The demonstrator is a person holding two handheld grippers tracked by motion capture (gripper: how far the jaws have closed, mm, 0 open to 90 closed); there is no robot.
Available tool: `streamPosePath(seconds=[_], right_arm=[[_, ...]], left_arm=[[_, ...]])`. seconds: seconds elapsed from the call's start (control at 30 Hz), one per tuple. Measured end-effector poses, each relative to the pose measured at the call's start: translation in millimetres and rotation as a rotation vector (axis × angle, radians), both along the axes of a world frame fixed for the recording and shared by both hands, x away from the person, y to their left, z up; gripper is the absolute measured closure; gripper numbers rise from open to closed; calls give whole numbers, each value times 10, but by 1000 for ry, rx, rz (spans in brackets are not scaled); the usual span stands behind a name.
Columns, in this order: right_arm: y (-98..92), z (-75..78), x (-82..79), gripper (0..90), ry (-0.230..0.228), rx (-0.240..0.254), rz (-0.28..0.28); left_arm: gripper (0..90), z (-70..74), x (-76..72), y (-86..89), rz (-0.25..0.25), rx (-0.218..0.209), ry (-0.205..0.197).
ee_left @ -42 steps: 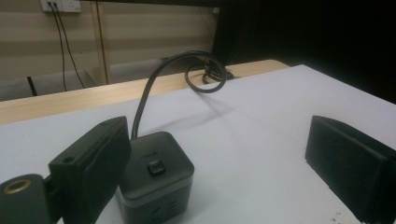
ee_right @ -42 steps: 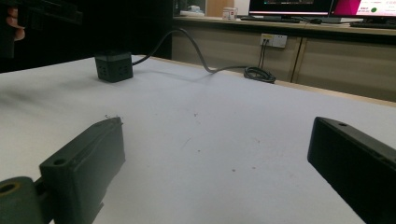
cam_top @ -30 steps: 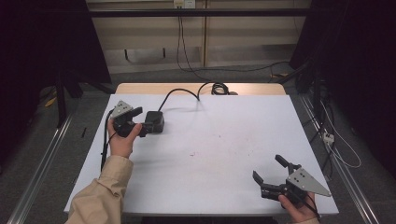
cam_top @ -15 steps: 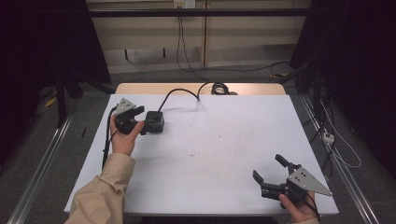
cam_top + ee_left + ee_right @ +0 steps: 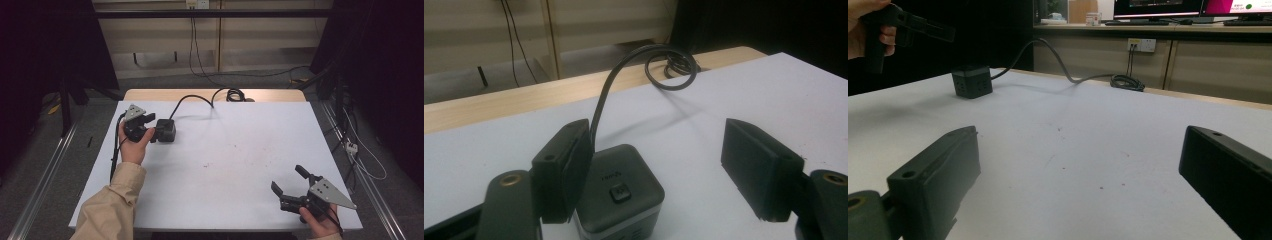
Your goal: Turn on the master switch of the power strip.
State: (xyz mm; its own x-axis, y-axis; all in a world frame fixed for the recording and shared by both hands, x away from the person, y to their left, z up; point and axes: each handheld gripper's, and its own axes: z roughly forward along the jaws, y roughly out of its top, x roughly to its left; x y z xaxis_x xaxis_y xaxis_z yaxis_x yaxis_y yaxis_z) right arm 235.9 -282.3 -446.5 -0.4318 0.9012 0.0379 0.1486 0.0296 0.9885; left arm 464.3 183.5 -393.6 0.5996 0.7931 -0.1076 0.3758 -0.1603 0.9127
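A black cube-shaped box (image 5: 165,131) with a button on top sits at the table's far left, and a thick black cable (image 5: 192,99) runs from it to a coil (image 5: 232,93) at the back edge. My left gripper (image 5: 151,126) is open and hovers right beside the cube. In the left gripper view the cube (image 5: 621,192) lies low between the jaws, close against the left one, untouched by the right. My right gripper (image 5: 286,178) is open near the front right corner with nothing between its jaws (image 5: 1078,165). From there the cube (image 5: 972,82) appears far off.
The white table top (image 5: 235,150) has a bare wooden strip (image 5: 150,94) along its back edge. Floor rails (image 5: 45,175) run along both sides. Loose cables (image 5: 360,155) lie on the floor to the right, and a desk with monitors (image 5: 1158,10) stands behind.
The left hand has crept slightly forward toward the cube. The right gripper has not moved.
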Motion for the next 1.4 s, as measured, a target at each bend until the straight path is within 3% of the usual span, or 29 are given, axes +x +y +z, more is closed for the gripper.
streamPosePath(seconds=[0.2, 0.67, 1.3, 1.33, 1.4], right_arm=[[-4, 0, -3, 25, 0, -2, 2], [-2, 2, -5, 25, -5, -5, 5], [-3, 5, -13, 26, -8, -6, 7], [-2, 6, -13, 26, -8, -6, 8], [-2, 7, -15, 26, -9, -7, 10]], left_arm=[[338, -24, 28, -19, 14, -11, 9], [444, -29, 80, -13, 20, 23, 19], [576, -44, 124, -37, 33, 31, 42], [581, -43, 129, -23, 24, 54, 43], [611, -53, 132, -31, 34, 42, 48]])
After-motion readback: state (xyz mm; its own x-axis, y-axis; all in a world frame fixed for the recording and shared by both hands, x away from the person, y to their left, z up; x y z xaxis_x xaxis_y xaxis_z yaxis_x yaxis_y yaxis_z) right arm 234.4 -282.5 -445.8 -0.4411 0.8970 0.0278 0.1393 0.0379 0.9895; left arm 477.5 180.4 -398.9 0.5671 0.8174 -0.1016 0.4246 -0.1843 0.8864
